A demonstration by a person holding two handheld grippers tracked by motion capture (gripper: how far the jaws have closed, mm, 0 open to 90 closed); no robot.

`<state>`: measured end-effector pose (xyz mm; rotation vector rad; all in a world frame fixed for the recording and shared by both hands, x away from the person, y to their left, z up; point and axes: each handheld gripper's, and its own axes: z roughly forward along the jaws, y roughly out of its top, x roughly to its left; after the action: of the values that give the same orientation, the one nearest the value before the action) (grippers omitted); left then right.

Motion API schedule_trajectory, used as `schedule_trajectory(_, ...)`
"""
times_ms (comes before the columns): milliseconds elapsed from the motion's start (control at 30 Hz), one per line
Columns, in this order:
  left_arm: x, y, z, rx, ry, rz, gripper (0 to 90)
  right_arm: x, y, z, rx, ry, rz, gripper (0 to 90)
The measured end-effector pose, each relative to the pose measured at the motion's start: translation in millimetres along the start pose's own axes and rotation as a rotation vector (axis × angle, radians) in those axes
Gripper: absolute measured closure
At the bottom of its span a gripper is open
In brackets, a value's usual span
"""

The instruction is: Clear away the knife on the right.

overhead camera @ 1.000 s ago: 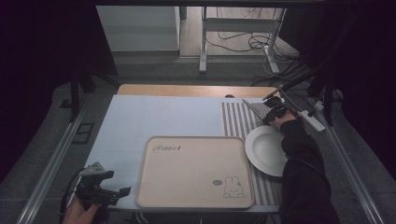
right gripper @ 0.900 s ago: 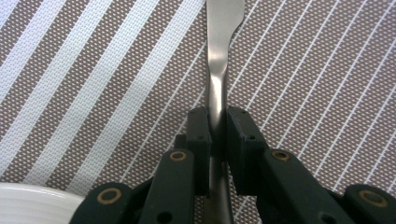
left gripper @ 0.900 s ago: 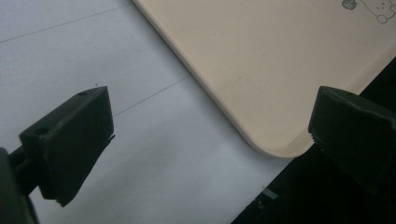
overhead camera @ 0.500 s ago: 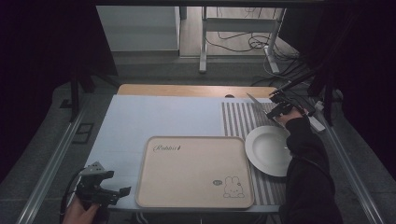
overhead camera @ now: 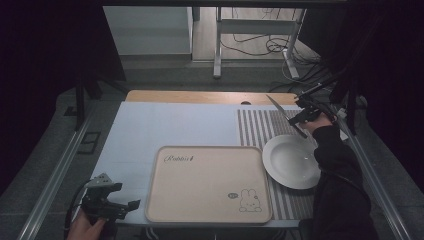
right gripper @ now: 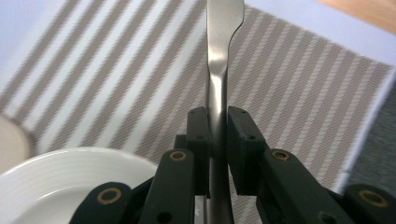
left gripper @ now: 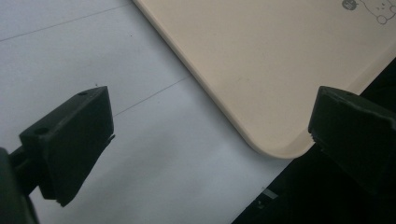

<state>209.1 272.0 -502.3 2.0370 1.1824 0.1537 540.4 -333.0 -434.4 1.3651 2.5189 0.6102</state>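
A metal table knife (overhead camera: 280, 110) hangs over the striped mat (overhead camera: 255, 125) at the table's far right, blade pointing up-left. My right gripper (overhead camera: 302, 117) is shut on its handle. In the right gripper view the knife (right gripper: 219, 70) is clamped between the two jaws of that gripper (right gripper: 217, 126), above the mat (right gripper: 116, 79). A white plate (overhead camera: 290, 162) sits just nearer than the knife, and its rim (right gripper: 60, 182) is at lower left. My left gripper (overhead camera: 127, 205) stands open at the front left, beside the beige tray (overhead camera: 200, 190). Nothing is between its jaws (left gripper: 210, 107), which straddle the tray's corner (left gripper: 261, 56).
The tray, with a rabbit drawing, lies at the front centre on the pale table cover (overhead camera: 165, 125). A bare wooden strip (overhead camera: 200, 96) runs along the far edge. Metal rails flank both sides, and cables lie on the floor beyond the table.
My right gripper has shifted slightly to the right with the knife, which now points a little higher. The left gripper has stayed still.
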Motion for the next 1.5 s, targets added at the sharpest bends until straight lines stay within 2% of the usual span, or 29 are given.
schedule_trajectory(33, 0.1, 0.0, 0.0, 0.0, 0.0, 0.0, 1.2, 6.7, -2.5, -0.3, -0.002, 0.015, -0.005, 80.4)
schedule_trajectory(267, 0.1, 0.1, 0.1, 0.001, 0.0, 0.0, 1.2, 25.7, -9.9, -1.3, -0.007, 0.031, -0.047, 80.4)
schedule_trajectory(333, 0.1, 0.1, 0.2, 0.001, 0.0, 0.0, 1.2, 32.9, -12.5, -1.5, -0.004, 0.025, -0.071, 80.3)
schedule_trajectory(600, -0.1, 0.4, 0.5, 0.004, 0.002, 0.001, 1.2, 59.8, -24.6, -2.8, -0.017, 0.061, -0.118, 80.3)
schedule_trajectory(767, -0.3, 0.5, 0.7, 0.006, 0.003, 0.002, 1.2, 79.1, -30.9, -4.7, -0.011, 0.066, -0.16, 80.3)
schedule_trajectory(1267, -0.5, 0.8, 1.1, 0.007, 0.003, 0.003, 1.2, 146.4, -49.3, -4.0, -0.008, 0.146, -0.281, 80.3)
schedule_trajectory(1500, -0.6, 0.9, 1.2, 0.009, 0.005, 0.004, 1.3, 176.6, -55.3, -3.1, -0.003, 0.18, -0.322, 80.3)
